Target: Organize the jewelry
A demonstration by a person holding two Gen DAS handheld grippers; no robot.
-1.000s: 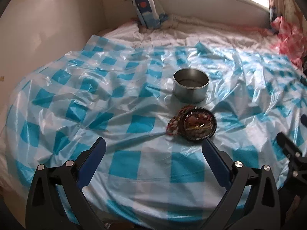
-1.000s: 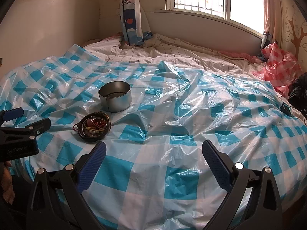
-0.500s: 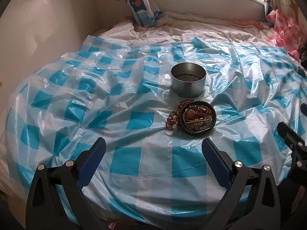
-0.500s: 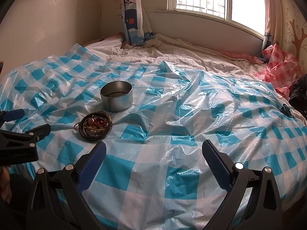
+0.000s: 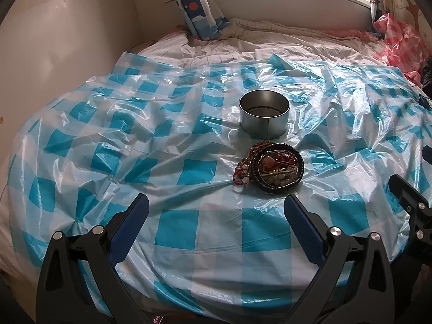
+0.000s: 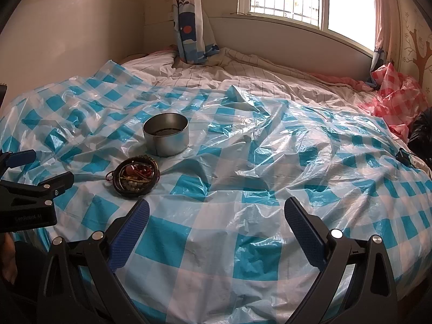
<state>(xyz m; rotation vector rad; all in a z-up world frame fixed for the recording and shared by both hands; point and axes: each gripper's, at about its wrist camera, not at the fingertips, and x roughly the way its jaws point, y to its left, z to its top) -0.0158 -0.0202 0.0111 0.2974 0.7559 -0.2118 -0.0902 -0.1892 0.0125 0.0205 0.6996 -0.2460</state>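
A dark round dish of tangled jewelry (image 5: 276, 168) lies on the blue-checked plastic sheet, with red beads (image 5: 241, 168) spilling over its left side. Just behind it stands a round metal tin (image 5: 264, 117), lidless, with something dark at its bottom. My left gripper (image 5: 216, 210) is open, hovering in front of the dish with nothing between its fingers. In the right wrist view the dish (image 6: 136, 176) and tin (image 6: 166, 134) sit to the left, and my right gripper (image 6: 216, 213) is open over bare sheet. The left gripper (image 6: 40, 172) shows at that view's left edge.
The checked plastic sheet (image 6: 256, 162) covers a bed and is heavily wrinkled. A striped bedsheet (image 6: 243, 81) and a curtain (image 6: 189, 27) lie behind, under a window. A pink checked bag (image 6: 391, 100) sits far right. A wall borders the left side.
The left wrist view has tilted up and drawn slightly nearer the dish and tin. The right gripper has hardly moved. Both grippers stay open.
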